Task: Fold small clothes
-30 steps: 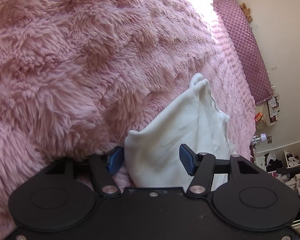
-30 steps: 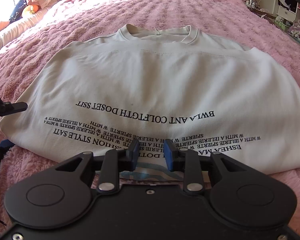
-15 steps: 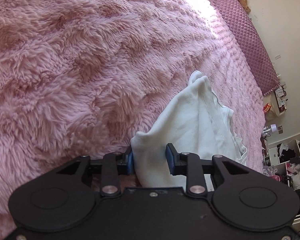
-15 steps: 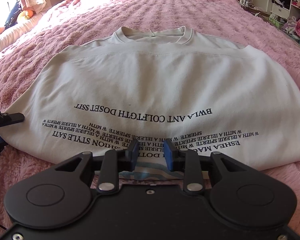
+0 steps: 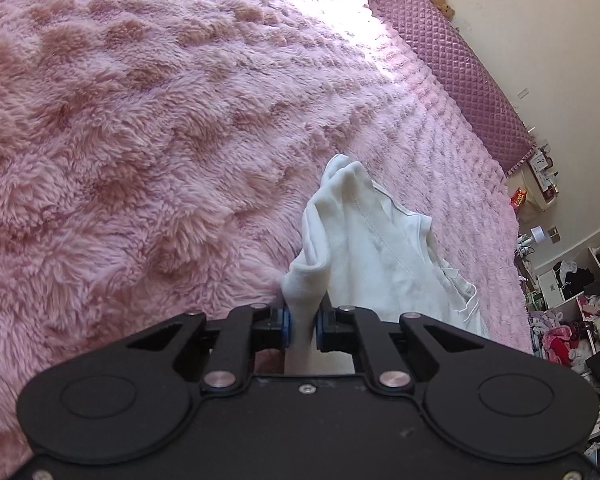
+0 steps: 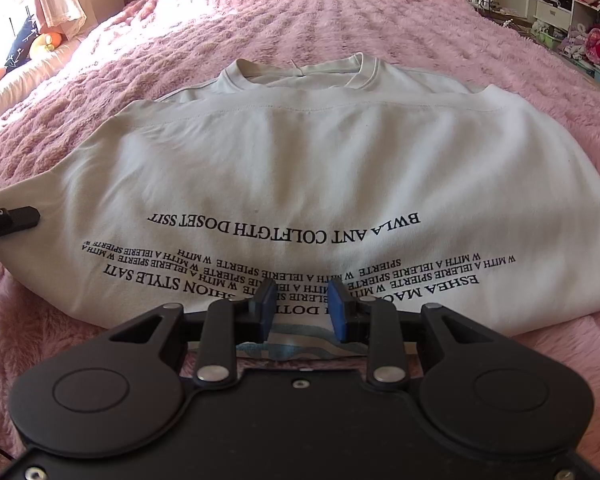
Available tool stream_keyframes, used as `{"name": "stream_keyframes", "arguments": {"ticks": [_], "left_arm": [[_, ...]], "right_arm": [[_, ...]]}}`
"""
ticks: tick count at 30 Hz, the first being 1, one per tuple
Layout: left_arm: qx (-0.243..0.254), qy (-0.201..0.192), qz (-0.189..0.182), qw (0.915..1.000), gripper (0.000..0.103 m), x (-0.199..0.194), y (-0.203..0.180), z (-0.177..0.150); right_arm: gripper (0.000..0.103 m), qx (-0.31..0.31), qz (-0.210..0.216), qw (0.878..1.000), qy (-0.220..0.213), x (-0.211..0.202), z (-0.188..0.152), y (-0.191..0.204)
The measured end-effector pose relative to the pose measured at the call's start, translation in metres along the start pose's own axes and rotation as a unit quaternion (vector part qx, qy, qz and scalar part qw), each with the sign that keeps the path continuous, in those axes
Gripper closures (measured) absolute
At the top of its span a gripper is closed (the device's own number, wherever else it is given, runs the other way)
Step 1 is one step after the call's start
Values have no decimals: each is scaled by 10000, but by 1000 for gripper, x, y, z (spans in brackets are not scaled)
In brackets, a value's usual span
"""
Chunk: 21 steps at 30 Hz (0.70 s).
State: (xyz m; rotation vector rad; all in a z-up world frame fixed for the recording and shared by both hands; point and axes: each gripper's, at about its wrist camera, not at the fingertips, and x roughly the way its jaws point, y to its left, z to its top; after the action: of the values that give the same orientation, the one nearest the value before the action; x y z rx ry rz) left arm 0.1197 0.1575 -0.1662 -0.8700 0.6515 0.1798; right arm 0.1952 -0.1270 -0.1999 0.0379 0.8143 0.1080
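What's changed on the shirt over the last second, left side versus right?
The left gripper has just been closing and now pinches the shirt's side edge; a second ago its jaws stood wide around that corner. The pinched fold has bunched and lifted off the blanket. The right gripper keeps its place at the near hem, jaws as before, and the shirt's body lies flat as it did.
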Motion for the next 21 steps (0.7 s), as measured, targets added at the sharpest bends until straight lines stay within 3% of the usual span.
{"name": "stream_keyframes", "arguments": {"ticks": [5, 8, 11, 15, 21], "left_arm": [[137, -55, -608, 9980, 96, -7, -32, 3], [323, -25, -926, 9952, 96, -5, -58, 1], [495, 69, -1140, 9922, 96, 0, -80, -6], [602, 233, -1251, 9900, 96, 10, -96, -16], [810, 334, -1436, 9858, 96, 15, -110, -22]], "right_arm": [[74, 163, -575, 9975, -366, -23, 7, -16], [74, 593, -1085, 9902, -651, -38, 15, -50], [65, 917, -1549, 9812, -704, -42, 20, -81], [65, 1341, -1573, 9779, -299, -24, 12, -110], [64, 1301, -1529, 9791, -319, -18, 2, -113]]}}
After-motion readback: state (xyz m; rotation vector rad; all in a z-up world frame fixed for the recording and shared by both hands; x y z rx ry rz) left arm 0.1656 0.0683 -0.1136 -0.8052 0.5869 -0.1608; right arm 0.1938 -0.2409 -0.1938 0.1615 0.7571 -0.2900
